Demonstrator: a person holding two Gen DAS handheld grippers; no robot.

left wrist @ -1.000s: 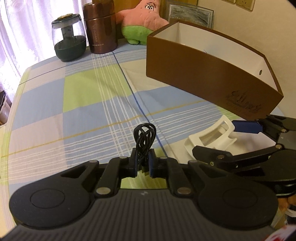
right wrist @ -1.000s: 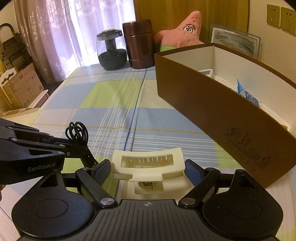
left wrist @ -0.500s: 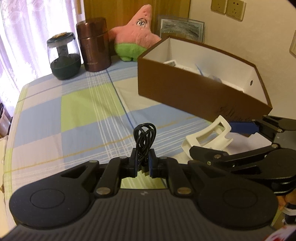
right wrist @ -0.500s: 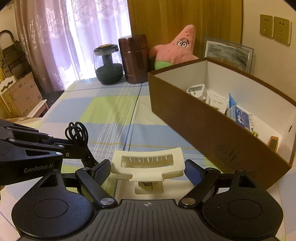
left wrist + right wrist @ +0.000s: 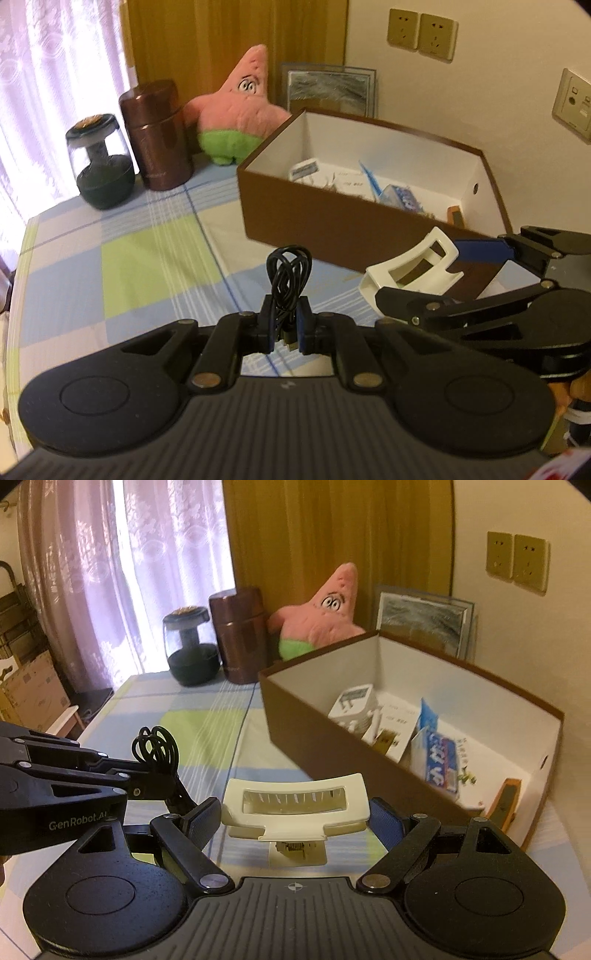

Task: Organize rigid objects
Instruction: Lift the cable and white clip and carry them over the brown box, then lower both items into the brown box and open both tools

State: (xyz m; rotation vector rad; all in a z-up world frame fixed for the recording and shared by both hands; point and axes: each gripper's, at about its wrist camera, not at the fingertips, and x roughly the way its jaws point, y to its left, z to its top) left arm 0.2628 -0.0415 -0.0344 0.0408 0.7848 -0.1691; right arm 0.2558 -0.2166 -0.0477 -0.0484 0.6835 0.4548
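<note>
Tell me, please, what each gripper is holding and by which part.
The left gripper pinches a coiled black cable near its lower end, loops sticking up. The right gripper clamps a cream hair claw across its two ends.

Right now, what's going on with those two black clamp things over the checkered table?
A person is tidying small items with a hand-held gripper in each hand. The left gripper is shut on a coiled black cable. The right gripper clamps a cream plastic hair claw clip by its ends. Both are held above the checkered tablecloth, beside the open brown box, which already holds a white charger and some packets.
</note>
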